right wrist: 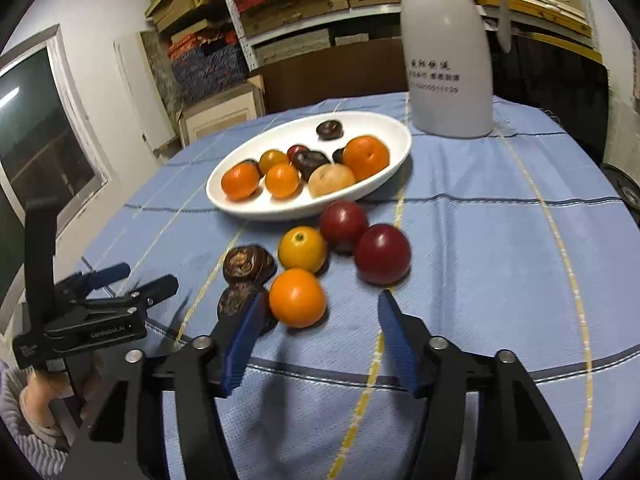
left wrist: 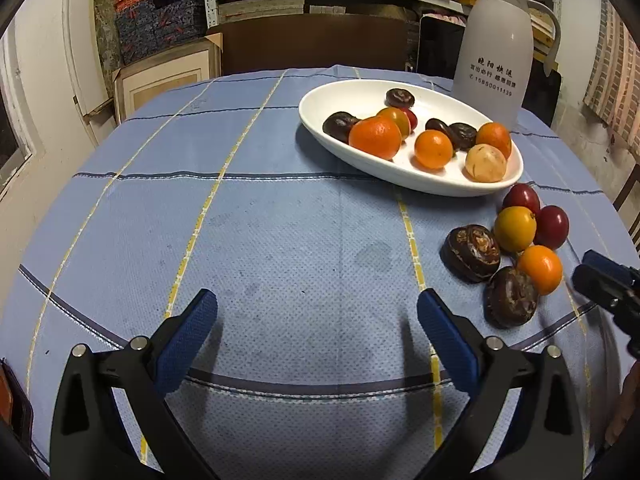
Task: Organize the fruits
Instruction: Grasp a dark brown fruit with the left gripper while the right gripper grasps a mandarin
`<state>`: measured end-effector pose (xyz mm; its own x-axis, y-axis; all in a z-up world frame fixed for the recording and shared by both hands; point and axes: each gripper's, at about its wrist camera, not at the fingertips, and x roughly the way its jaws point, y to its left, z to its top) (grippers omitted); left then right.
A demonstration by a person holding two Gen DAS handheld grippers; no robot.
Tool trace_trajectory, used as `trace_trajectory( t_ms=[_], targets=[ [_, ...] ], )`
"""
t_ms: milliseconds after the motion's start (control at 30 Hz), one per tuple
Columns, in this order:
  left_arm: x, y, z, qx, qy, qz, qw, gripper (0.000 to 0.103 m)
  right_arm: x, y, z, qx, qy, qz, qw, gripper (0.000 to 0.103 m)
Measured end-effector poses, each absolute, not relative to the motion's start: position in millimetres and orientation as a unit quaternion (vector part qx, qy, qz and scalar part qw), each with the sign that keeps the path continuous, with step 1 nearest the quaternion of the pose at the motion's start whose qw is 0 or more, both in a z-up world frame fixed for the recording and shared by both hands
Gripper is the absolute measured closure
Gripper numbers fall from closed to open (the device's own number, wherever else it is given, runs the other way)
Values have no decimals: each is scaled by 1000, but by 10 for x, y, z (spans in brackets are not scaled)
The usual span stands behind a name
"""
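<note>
Both tongs stood wide and empty as I worked: my right gripper hovered over the nearest orange fruit, my left gripper over bare blue tablecloth. By my judgement the job was more than half done. Six loose fruits remained clustered on the cloth, among them two dark red ones and two brown ones. Farther off, the white oval dish already held about ten fruits, with a white jug behind it.
</note>
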<state>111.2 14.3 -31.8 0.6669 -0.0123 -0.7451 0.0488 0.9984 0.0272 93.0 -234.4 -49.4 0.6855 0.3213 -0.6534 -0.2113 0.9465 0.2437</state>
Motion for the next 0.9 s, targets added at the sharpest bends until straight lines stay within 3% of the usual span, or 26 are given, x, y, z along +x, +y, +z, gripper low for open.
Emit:
trace_trajectory(
  t_ms=[367,567,900],
  targets=[
    [1070,-49,-314,66,407,-29,911,5,1004,-2285,-584,101,382,158,905,48],
    [1074,-88,-327,75,410,-33,908,5,1094,-2277,-646,125,395,161,895,59],
    [1070,-130,-352,84,413,-36,906,5,1185,-2259,-695,147,406,172,886,66]
  ],
)
